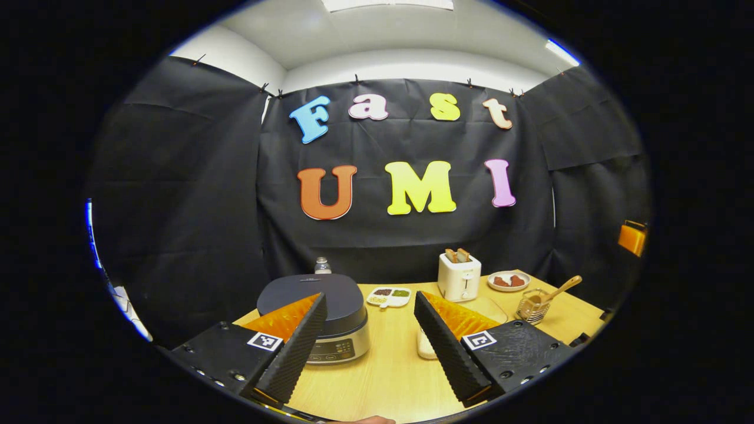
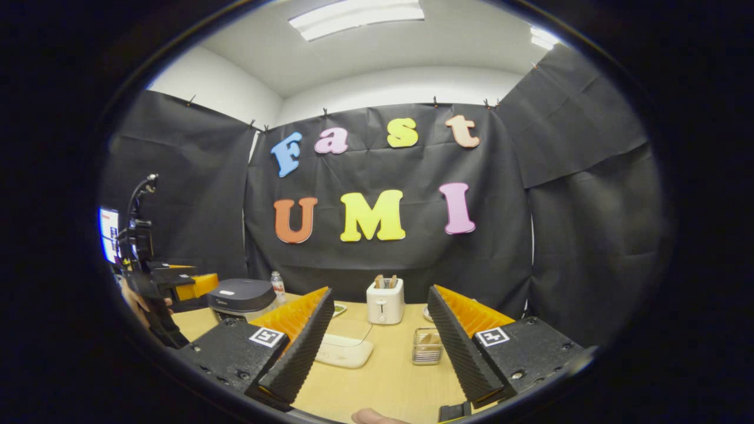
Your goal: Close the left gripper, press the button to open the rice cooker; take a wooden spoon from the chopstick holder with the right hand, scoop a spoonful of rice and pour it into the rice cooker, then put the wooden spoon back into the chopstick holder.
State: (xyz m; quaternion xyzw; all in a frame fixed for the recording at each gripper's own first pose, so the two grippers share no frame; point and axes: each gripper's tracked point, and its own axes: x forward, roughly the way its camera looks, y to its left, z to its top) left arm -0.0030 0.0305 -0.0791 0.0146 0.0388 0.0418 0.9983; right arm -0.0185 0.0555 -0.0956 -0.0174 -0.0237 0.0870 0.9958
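Wooden table [image 1: 389, 371]: one rice cooker [image 1: 324, 312], one toaster [image 1: 459, 277], one wooden spoon [image 1: 559, 290].

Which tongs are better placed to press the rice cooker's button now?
Left. The left tongs hang open right before the closed rice cooker; the right tongs face the toaster, cooker off to the side.

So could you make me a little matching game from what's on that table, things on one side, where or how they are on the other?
Things:
1. rice cooker
2. wooden spoon
3. toaster
4. left tongs

States:
a. open, holding nothing
b. lid shut
c. bread slices sticking out of the top
d. standing in the chopstick holder

Pairs: 1-b, 2-d, 3-c, 4-a
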